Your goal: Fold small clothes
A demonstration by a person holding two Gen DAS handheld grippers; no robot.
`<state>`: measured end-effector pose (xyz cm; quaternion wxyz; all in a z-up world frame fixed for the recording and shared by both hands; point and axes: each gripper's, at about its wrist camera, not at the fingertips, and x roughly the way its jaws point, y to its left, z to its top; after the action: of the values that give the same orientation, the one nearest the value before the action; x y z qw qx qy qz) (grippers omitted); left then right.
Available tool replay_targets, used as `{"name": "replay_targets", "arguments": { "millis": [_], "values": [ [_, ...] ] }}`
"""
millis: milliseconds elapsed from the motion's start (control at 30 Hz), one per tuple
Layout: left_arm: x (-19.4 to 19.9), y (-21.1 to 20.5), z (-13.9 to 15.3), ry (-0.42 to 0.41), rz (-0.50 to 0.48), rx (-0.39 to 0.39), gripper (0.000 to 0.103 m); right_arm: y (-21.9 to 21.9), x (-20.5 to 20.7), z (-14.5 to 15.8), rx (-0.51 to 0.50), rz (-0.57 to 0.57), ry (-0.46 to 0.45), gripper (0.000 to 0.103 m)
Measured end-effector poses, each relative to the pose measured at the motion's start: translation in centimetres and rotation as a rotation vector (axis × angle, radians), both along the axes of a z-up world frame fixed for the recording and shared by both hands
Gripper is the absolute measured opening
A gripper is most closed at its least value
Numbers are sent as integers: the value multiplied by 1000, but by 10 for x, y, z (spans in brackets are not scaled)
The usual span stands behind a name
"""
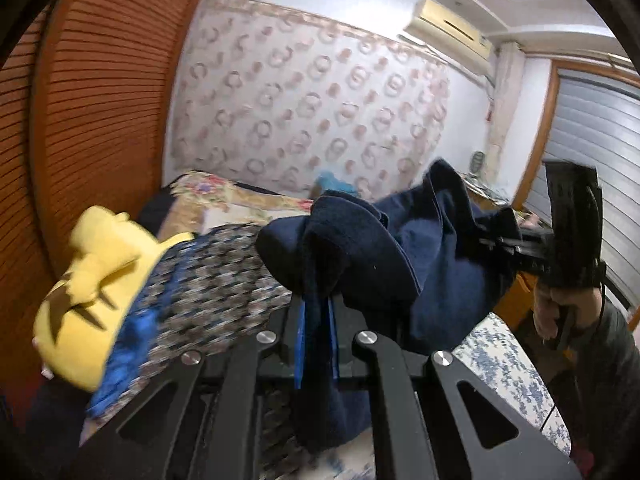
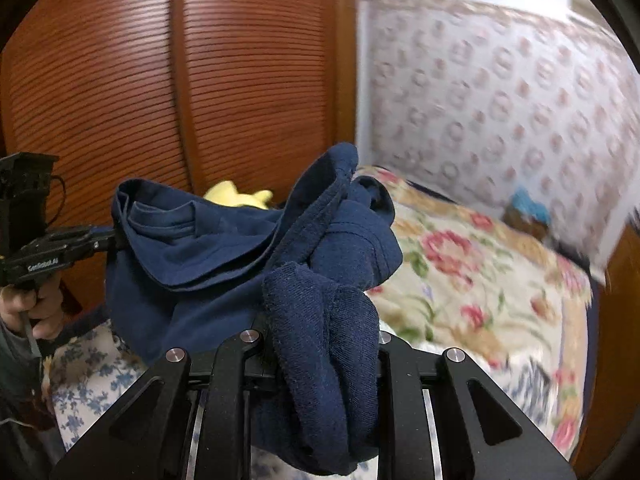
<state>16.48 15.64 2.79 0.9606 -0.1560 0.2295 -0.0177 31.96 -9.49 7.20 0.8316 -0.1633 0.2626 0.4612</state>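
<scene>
Navy garment (image 1: 436, 256) slung in air above bed (image 2: 480, 280), clamped by left claw (image 1: 316, 320) and right claw (image 2: 320, 344). Only in left view: yellow plush toy (image 1: 92, 292), air conditioner (image 1: 452, 28). Soft ribbed knit, bunched.

open air above the floral bed (image 2: 460, 280), navy garment (image 2: 224, 264) stretched between both tools blocks the middle, slatted wardrobe (image 2: 120, 80) close left, yellow plush (image 1: 92, 280) beside it

This is a home bedroom: a bed (image 2: 500, 280) under a floral quilt stands against a wall of patterned wallpaper (image 1: 312, 92), beside a slatted wooden wardrobe (image 2: 200, 80), with an air conditioner (image 1: 452, 28) mounted near the ceiling.
</scene>
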Motion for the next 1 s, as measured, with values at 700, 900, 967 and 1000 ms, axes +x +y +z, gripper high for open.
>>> {"name": "replay_targets", "arguments": {
  "millis": [700,900,967,1000],
  "values": [
    [-59,68,-107,222,178,-68,8,221,28,-57,-240,203,-10,39],
    [-71,67,-96,188,185,-36,14,205,28,-60,-199,58,-107,44],
    [-76,66,-85,159,194,-6,16,197,23,-58,-174,60,-98,45],
    [-76,66,-80,148,195,7,20,193,20,-58,-160,68,-92,45]
  ]
}}
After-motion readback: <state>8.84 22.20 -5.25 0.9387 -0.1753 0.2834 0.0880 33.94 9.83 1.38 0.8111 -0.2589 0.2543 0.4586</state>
